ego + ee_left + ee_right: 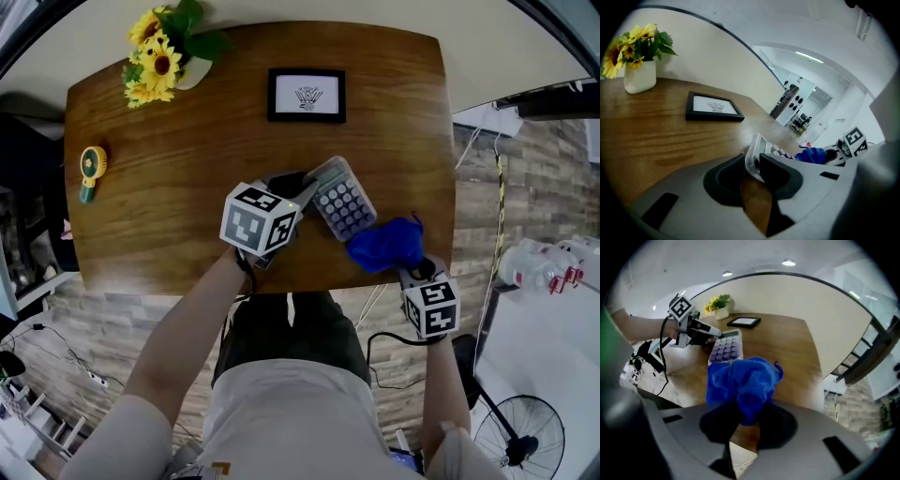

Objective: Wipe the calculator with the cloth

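Firstly, in the head view, the calculator [342,199] is over the front part of the wooden table [187,122], not far from its edge. The left gripper [302,195] holds it at its screen end. The right gripper [412,272] carries the blue cloth [386,244] just beside the key end; whether cloth and keys touch, I cannot tell.

Next, in the left gripper view, the jaws are clamped on the thin end of the calculator, which seems tilted upward there. Only this short end is gripped. In my judgement, a firm wiping push on the far end could twist it out of the jaws, and it could fall past the table edge.

Finally, in the right gripper view, the jaws are closed on a bunched fold of the cloth, and most of it hangs free. This loose part could catch on the keys and be pulled out of the jaws.

No brand or readable writing appears. The picture frame [307,96] shows only a small drawing, and the key labels are too small to read.
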Demonstrator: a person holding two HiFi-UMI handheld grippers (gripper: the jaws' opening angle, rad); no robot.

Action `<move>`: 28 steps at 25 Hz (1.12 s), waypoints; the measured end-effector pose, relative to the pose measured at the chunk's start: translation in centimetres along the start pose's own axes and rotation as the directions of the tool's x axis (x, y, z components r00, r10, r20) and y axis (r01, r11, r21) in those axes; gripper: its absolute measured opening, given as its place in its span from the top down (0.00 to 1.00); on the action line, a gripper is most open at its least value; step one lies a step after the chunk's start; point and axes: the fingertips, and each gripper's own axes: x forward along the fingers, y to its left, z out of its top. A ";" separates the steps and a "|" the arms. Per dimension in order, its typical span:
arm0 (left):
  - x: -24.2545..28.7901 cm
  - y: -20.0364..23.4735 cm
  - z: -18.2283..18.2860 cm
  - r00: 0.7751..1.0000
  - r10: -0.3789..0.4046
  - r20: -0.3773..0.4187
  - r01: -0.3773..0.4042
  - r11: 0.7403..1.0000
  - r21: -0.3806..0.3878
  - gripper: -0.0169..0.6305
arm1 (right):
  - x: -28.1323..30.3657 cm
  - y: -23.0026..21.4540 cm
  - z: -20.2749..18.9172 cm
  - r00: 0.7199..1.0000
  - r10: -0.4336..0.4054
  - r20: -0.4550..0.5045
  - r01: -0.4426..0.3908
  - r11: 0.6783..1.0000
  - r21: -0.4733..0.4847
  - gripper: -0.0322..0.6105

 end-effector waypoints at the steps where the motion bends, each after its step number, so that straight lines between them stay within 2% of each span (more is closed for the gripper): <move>1: -0.1 -0.1 -0.2 1.000 0.000 -0.001 0.000 1.000 0.000 0.82 | -0.6 -0.4 0.3 1.000 -0.012 0.014 0.012 1.000 0.015 0.80; 5: -1.9 -0.5 -0.9 1.000 -0.024 0.000 0.024 0.997 -0.073 0.69 | -3.1 -1.4 2.9 0.995 -0.026 0.092 0.017 0.996 0.090 0.80; 10: -6.0 -0.4 -0.5 0.999 0.036 0.017 -0.035 0.997 -0.076 0.69 | -6.8 -1.7 7.5 0.975 -0.048 0.216 0.024 0.993 0.112 0.79; 15: -9.8 -0.9 2.2 0.993 0.098 0.063 -0.095 0.995 -0.040 0.73 | -11.3 -1.2 13.4 0.933 -0.054 0.356 0.026 0.996 0.081 0.79; 19: -12.9 -2.2 6.2 0.980 0.134 0.148 -0.141 0.989 0.040 0.77 | -15.6 -0.2 18.2 0.877 -0.062 0.476 0.043 0.998 0.051 0.79; 22: -15.6 -3.9 9.9 0.960 0.154 0.233 -0.185 0.976 0.116 0.80 | -19.5 0.7 21.4 0.822 -0.070 0.564 0.064 0.997 0.032 0.79; 28: -20.7 -8.1 16.0 0.914 0.141 0.379 -0.245 0.939 0.241 0.81 | -26.2 2.3 25.3 0.712 -0.063 0.699 0.085 0.996 0.003 0.79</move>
